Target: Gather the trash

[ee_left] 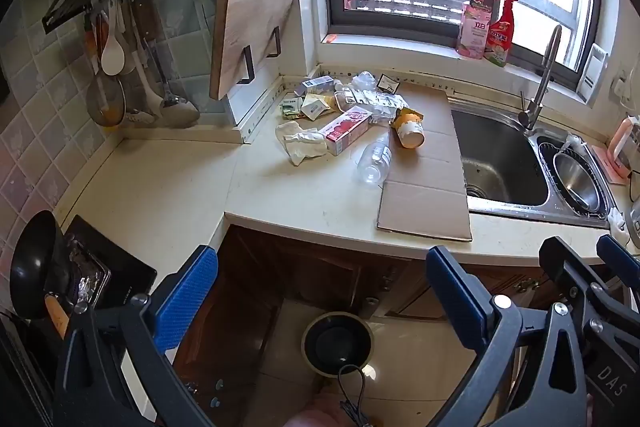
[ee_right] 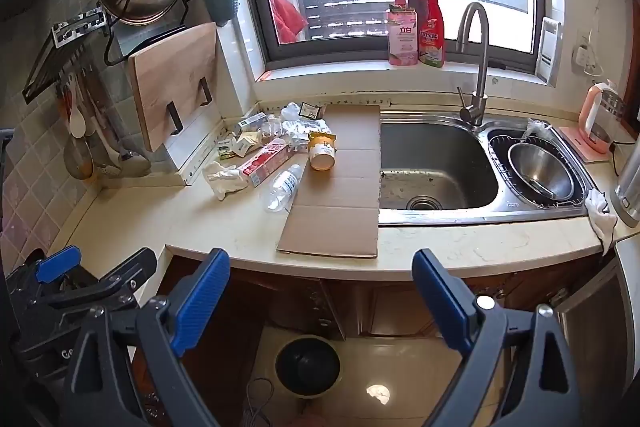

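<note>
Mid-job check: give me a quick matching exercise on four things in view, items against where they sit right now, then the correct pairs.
Things:
1. clear plastic bottle
2. trash bin
3. metal bowl
4. pink soap bottle

Places:
A. on the windowsill
B. on the floor below the counter
C. lying on the counter at the cardboard's left edge
D. in the right-hand sink basin

Pairs: 1-C, 2-B, 3-D, 4-A

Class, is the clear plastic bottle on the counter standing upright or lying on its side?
Lying down: the clear plastic bottle rests lengthwise on the counter.
</note>
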Motion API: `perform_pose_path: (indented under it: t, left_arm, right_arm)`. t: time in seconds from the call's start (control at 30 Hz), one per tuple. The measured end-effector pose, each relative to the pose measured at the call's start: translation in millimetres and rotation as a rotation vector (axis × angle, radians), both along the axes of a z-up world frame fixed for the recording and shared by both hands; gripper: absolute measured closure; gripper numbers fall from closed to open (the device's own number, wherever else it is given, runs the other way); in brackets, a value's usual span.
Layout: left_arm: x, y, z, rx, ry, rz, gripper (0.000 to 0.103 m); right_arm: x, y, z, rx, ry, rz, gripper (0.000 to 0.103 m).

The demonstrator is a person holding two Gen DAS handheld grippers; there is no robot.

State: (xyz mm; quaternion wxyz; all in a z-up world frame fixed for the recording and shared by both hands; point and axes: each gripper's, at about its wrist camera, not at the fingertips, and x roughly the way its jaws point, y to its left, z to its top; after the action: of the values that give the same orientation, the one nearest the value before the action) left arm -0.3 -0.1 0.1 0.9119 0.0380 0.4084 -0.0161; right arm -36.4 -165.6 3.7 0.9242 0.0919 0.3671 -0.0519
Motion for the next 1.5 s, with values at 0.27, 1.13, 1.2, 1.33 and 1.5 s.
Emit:
perform_pose_path:
  t: [0.27,1.13,1.2,1.33,1.5]
  left_arm:
    - [-1,3,2,-0.004,0.004,0.001,0.001]
    - [-2,15,11,0.008,-0.01,0.002,0.001]
    - [-1,18,13,0.013,-0.013,0.004,0.001]
    - [1,21,13,0.031,-0.024,0.008,0.001]
    - [2,21,11,0.044,-0.028,0.009,0.001]
  right_arm:
    - [-2,-3,2,0.005,-0.01,0.0,0.01]
    - [-6,5,7,-0.005,-0.017,0.002,0.01]
    - [-4,11,5,-0.006,-0.016,0.005,0.01]
    - [-2,13,3,-0.005,-0.016,0.009,0.01]
    - [-1,14,2,-0.003,-0.015,0.011,0.01]
